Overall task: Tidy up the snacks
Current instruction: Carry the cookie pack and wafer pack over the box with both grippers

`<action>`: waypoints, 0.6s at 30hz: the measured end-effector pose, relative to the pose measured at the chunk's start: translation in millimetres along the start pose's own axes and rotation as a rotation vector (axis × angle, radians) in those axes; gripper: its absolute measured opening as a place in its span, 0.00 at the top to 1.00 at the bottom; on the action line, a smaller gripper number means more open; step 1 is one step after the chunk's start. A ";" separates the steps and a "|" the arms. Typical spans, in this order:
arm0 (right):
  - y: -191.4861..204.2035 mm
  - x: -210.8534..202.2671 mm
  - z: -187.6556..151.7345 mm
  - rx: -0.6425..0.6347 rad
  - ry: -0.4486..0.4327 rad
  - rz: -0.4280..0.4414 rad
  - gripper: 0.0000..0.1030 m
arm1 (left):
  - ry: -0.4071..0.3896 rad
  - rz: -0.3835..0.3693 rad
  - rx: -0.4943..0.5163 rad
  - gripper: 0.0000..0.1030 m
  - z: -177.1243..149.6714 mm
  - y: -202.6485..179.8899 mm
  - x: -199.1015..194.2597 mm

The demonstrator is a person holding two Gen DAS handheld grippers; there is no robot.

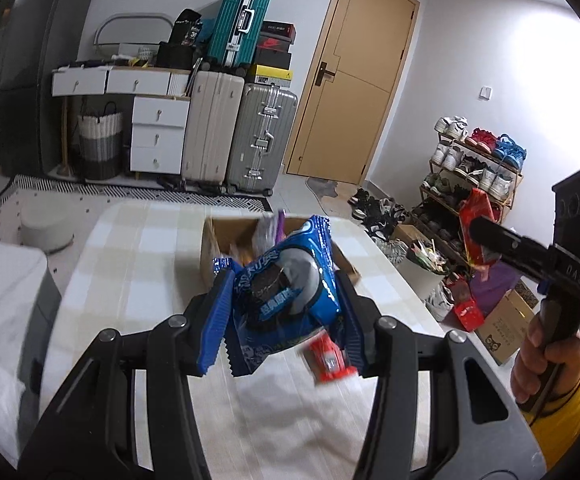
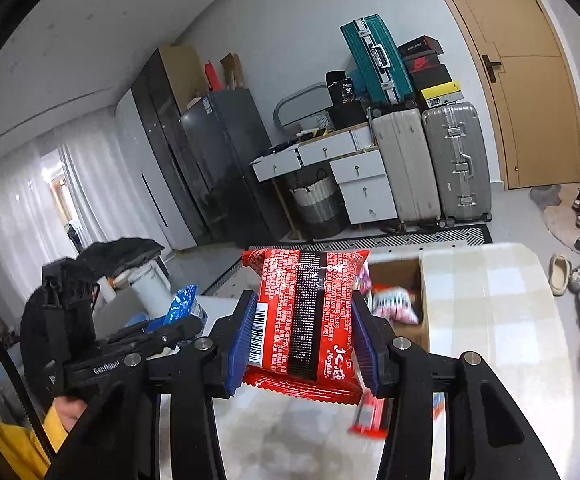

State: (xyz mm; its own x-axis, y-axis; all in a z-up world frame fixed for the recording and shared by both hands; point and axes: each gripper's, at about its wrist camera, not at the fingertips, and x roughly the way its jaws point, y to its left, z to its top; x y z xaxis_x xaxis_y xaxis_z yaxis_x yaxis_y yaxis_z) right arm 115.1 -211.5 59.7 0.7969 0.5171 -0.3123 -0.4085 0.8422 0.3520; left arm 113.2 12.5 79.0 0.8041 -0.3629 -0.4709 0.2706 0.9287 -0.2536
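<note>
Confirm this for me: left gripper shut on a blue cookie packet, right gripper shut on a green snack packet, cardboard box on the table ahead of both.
One detail is wrong: the packet in the right gripper is red, not green; the right wrist view shows the red snack packet clamped there. The rest stands: the left gripper is shut on the blue cookie packet, and the cardboard box sits on the table ahead.
</note>
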 end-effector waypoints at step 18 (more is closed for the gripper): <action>-69.4 171.2 84.6 -0.086 0.139 -0.130 0.56 | 0.118 -0.002 -0.030 0.55 98.3 41.5 186.4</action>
State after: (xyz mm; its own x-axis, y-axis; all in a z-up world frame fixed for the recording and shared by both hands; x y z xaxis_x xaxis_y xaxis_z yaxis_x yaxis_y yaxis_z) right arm 317.5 -194.4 56.4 0.7789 0.4145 -0.4706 -0.3478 0.9100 0.2258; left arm 326.3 -9.0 63.8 0.7355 -0.3727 -0.5659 0.2546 0.9259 -0.2790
